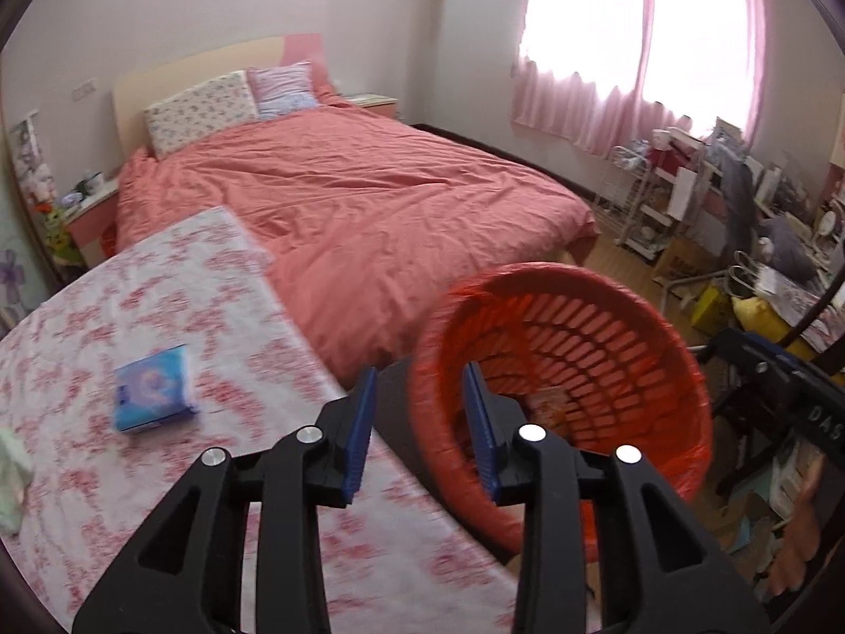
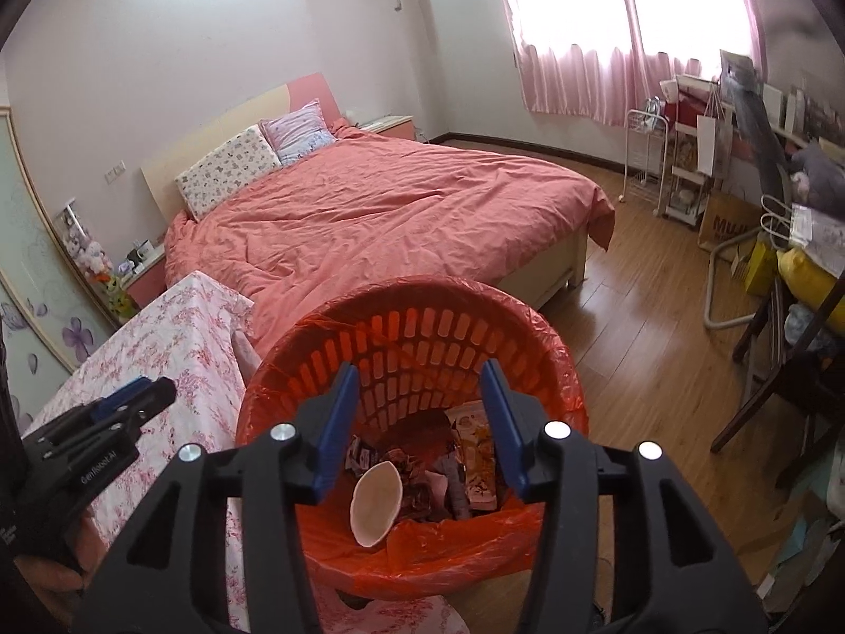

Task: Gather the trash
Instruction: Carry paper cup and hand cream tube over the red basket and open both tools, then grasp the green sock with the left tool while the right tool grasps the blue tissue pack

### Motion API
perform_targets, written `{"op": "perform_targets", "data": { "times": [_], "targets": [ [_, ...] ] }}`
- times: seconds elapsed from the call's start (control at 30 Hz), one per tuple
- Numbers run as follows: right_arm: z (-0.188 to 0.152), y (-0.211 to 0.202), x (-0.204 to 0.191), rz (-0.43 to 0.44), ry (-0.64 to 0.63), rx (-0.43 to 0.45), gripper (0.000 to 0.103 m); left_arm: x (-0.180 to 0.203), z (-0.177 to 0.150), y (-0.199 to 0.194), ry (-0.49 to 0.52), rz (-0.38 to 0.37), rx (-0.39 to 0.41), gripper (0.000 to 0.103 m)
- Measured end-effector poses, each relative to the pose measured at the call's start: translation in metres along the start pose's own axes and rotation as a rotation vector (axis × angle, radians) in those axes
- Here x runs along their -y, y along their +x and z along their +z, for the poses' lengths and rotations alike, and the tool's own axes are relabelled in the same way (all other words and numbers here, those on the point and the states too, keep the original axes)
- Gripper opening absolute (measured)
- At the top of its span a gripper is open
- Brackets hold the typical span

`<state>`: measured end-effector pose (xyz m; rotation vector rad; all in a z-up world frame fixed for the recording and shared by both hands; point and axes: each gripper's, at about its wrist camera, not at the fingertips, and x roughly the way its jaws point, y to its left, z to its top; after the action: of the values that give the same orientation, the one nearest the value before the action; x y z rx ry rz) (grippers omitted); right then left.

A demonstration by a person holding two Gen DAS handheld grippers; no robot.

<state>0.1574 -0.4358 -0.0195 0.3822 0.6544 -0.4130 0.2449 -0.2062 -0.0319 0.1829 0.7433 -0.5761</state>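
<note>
An orange-red mesh basket [image 2: 422,348] lined with a red bag stands beside the table with the pink floral cloth [image 2: 158,338]. Inside lie a squashed white paper cup [image 2: 375,502], a snack wrapper [image 2: 475,454] and other scraps. My right gripper [image 2: 420,370] hangs open over the basket's mouth with nothing between its blue pads. My left gripper [image 1: 420,385] is open and empty over the table's edge, next to the basket's rim [image 1: 438,317]; it also shows in the right wrist view as the left gripper [image 2: 153,388]. A blue tissue pack [image 1: 153,388] lies on the table.
A bed with a coral cover [image 1: 359,201] stands just behind table and basket. A pale green cloth [image 1: 13,481] lies at the table's left edge. A dark chair [image 2: 781,380] and a cluttered desk [image 2: 813,243] stand on the right, with wooden floor [image 2: 644,327] between.
</note>
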Motion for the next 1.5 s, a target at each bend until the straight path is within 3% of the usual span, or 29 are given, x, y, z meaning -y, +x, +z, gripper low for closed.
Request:
{"op": "perform_targets", "data": {
  "times": [0.33, 0.63, 0.8, 1.03, 1.3, 1.4, 1.47, 1.5],
  "targets": [
    [-0.017, 0.005, -0.057, 0.049, -0.087, -0.04, 0.053, -0.081, -0.024, -0.022, -0.07, 0.151, -0.026, 0.037],
    [-0.043, 0.019, -0.139, 0.139, -0.205, -0.106, 0.055, -0.19, -0.062, -0.063, -0.148, 0.358, -0.032, 0.069],
    [-0.06, 0.028, -0.184, 0.182, -0.265, -0.142, 0.055, -0.254, -0.086, -0.075, -0.236, 0.47, -0.054, 0.072],
    [-0.076, 0.037, -0.226, 0.218, -0.32, -0.179, 0.055, -0.298, -0.093, -0.056, -0.372, 0.44, -0.094, 0.076],
    [-0.082, 0.047, -0.248, 0.223, -0.347, -0.201, 0.055, -0.311, -0.095, -0.036, -0.434, 0.412, -0.116, 0.075],
    [-0.083, 0.054, -0.255, 0.229, -0.345, -0.21, 0.055, -0.311, -0.094, -0.033, -0.435, 0.424, -0.114, 0.061],
    [-0.084, 0.056, -0.261, 0.231, -0.349, -0.213, 0.055, -0.313, -0.094, -0.035, -0.429, 0.443, -0.115, 0.028],
    [-0.085, 0.059, -0.266, 0.233, -0.354, -0.215, 0.055, -0.318, -0.094, -0.038, -0.444, 0.426, -0.109, 0.022]
  ]
}}
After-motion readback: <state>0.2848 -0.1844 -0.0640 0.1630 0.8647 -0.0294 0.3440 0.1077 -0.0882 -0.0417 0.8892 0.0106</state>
